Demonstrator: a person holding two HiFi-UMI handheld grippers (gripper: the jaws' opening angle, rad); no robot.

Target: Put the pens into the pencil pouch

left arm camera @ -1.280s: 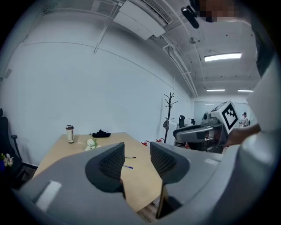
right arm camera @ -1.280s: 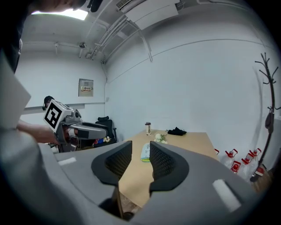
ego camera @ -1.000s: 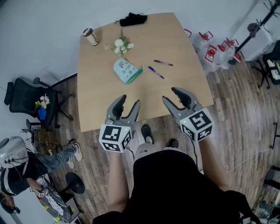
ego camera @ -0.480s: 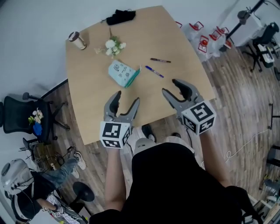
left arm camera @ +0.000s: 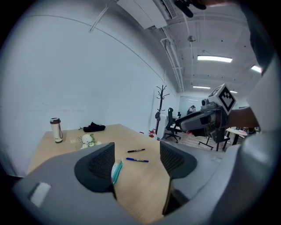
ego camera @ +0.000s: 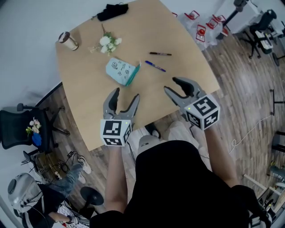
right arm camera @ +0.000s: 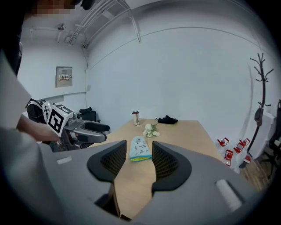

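A pale teal pencil pouch (ego camera: 121, 71) (right arm camera: 140, 148) lies flat in the middle of the wooden table (ego camera: 89, 111). Right of it lie a blue pen (ego camera: 155, 66) (left arm camera: 137, 160) and, farther back, a dark pen (ego camera: 160, 54) (left arm camera: 136, 150). My left gripper (ego camera: 124, 94) (left arm camera: 134, 163) hovers over the table's near edge, short of the pouch; its jaws have just been opening and hold nothing. My right gripper (ego camera: 173, 85) (right arm camera: 134, 161) hangs near the front right corner, open and empty, with the pouch seen between its jaws from afar.
A tumbler (ego camera: 68, 40), a small bunch of white flowers (ego camera: 105, 42) and a black cloth (ego camera: 112, 11) sit at the table's far side. An office chair (ego camera: 18, 127) stands left of the table. Red items (ego camera: 205, 31) and a coat stand (left arm camera: 161, 105) lie to the right.
Both grippers have moved forward over the table's near edge and sunk a little. The left jaws have spread wider. The pouch and pens lie where they were.
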